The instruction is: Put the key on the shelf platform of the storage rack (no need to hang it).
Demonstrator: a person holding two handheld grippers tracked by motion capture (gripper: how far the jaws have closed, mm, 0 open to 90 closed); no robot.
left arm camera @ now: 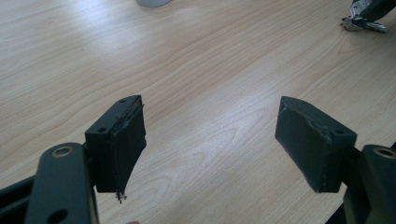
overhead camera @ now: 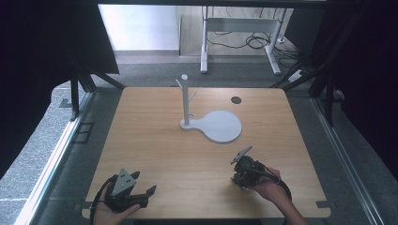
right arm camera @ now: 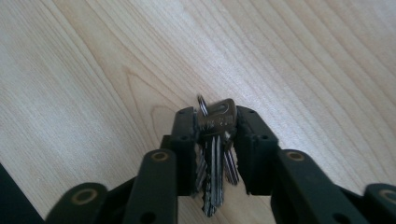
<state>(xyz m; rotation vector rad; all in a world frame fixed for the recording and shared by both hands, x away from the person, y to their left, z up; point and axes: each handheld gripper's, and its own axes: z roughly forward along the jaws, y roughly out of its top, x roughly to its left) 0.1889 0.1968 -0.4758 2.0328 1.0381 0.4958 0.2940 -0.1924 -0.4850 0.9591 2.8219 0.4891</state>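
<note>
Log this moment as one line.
left tool: open, empty | right tool: shut on keys | stand: bare, mid-table

One wooden bench [overhead camera: 155, 150] carries the scene. On it stands one white stand [overhead camera: 213, 124], made of a single upright post and a single round flat base; the post bears two short pegs. One small dark round spot [overhead camera: 236, 100] marks the bench top near the far edge. Two claws are present, one left claw [left arm camera: 210, 144] and one right claw [right arm camera: 215, 135], each with two black jaws. One bunch of keys [right arm camera: 215, 140] is there; at least three blades can be counted, the exact number unclear.
</note>
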